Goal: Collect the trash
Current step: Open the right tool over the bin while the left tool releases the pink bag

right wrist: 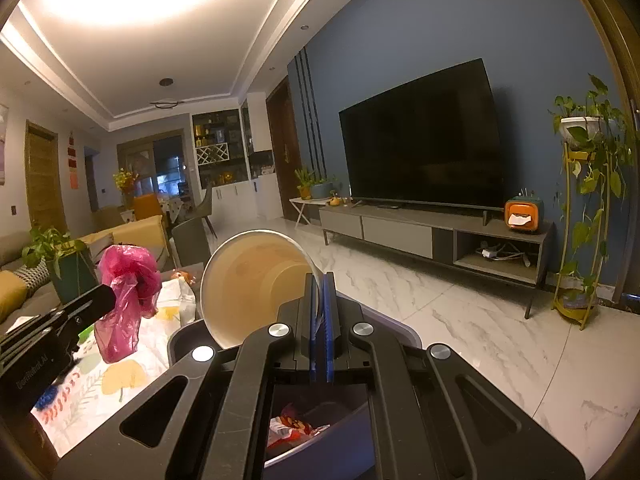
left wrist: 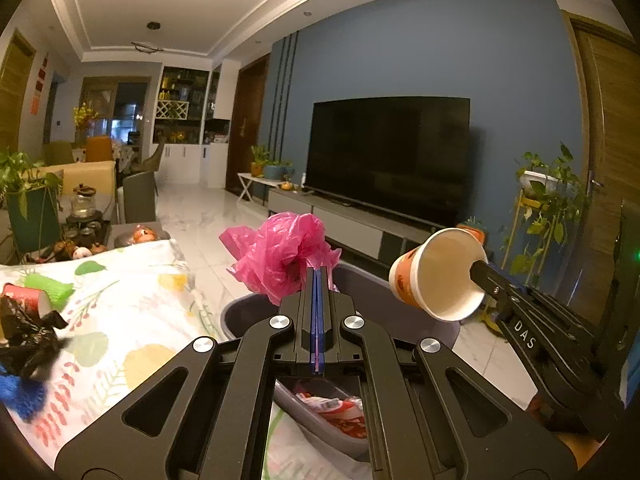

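Observation:
My left gripper is shut on a crumpled pink plastic bag, held up above the grey trash bin. My right gripper is shut on the rim of an orange paper cup, its white inside facing the camera, also above the grey trash bin. In the left wrist view the orange paper cup hangs to the right of the bag, pinched by the right gripper. In the right wrist view the pink plastic bag hangs at the left from the left gripper. Red and white wrappers lie inside the bin.
A table with a floral cloth stands left of the bin, carrying a red cup, a green net sleeve, black plastic and a blue item. A TV on a low cabinet faces me across a marble floor.

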Available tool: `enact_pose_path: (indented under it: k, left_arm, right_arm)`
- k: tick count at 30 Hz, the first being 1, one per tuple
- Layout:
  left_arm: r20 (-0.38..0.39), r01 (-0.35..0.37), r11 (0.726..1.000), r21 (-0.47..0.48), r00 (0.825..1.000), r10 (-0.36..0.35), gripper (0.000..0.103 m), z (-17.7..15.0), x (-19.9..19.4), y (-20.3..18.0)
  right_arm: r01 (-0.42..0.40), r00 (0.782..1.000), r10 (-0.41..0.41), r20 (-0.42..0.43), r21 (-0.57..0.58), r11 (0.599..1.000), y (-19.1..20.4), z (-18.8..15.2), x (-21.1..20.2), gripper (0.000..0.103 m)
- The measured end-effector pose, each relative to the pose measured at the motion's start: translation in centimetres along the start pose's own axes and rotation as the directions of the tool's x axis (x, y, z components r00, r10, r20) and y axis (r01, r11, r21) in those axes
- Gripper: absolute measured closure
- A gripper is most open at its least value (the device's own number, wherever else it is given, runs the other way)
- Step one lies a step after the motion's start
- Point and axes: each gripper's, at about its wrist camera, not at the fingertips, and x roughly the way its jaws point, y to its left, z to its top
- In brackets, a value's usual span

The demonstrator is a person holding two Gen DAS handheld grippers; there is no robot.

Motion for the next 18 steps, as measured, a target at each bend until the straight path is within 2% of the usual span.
enact_pose_path:
  k: [18]
  left_arm:
    - [-0.026, 0.026, 1.000, 0.000, 0.999, -0.026, 0.103, -0.7, 1.9, -0.7]
  right_arm:
    - [-0.010, 1.000, 0.010, -0.018, 0.004, 1.000, 0.4, 0.1, 1.0, 0.099]
